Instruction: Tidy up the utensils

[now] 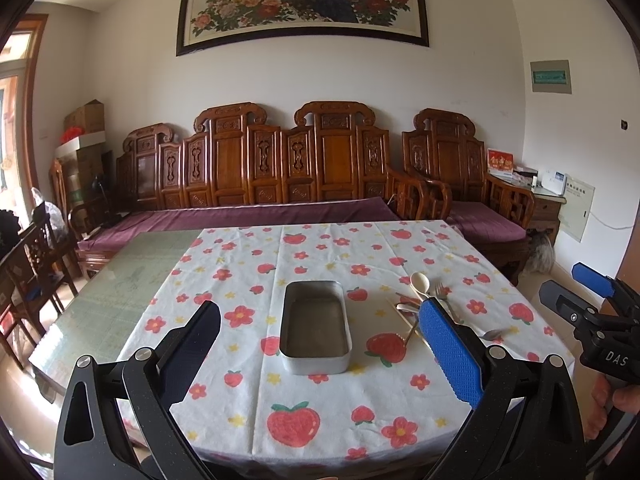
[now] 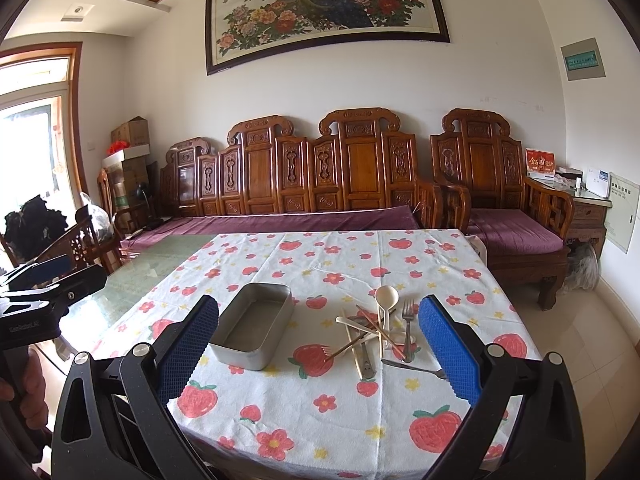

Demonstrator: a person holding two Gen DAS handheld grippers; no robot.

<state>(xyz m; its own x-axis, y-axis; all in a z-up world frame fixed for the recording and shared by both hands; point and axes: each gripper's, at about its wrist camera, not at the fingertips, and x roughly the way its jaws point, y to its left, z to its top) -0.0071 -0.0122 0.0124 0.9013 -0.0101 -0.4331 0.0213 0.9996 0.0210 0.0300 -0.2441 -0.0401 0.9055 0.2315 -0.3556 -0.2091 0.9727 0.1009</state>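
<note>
Both grippers, left gripper (image 1: 320, 344) and right gripper (image 2: 319, 344), are hovering with jaws wide, holding nothing. The metal tin (image 2: 253, 325) is sitting beside the utensil pile (image 2: 378, 332) on the surface (image 2: 340, 412).

The right gripper (image 1: 592, 296), seen from the left wrist, bears the white letters "DAS" on its black body. Chinese characters on the peacock painting (image 2: 326, 10) and the red card (image 2: 540, 163) are too small to read.

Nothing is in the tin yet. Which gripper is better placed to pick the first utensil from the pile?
Probably the right gripper: open, with the utensil pile framed between its fingers. The left gripper, also open, faces the empty metal tin, with the pile off to its right.
</note>
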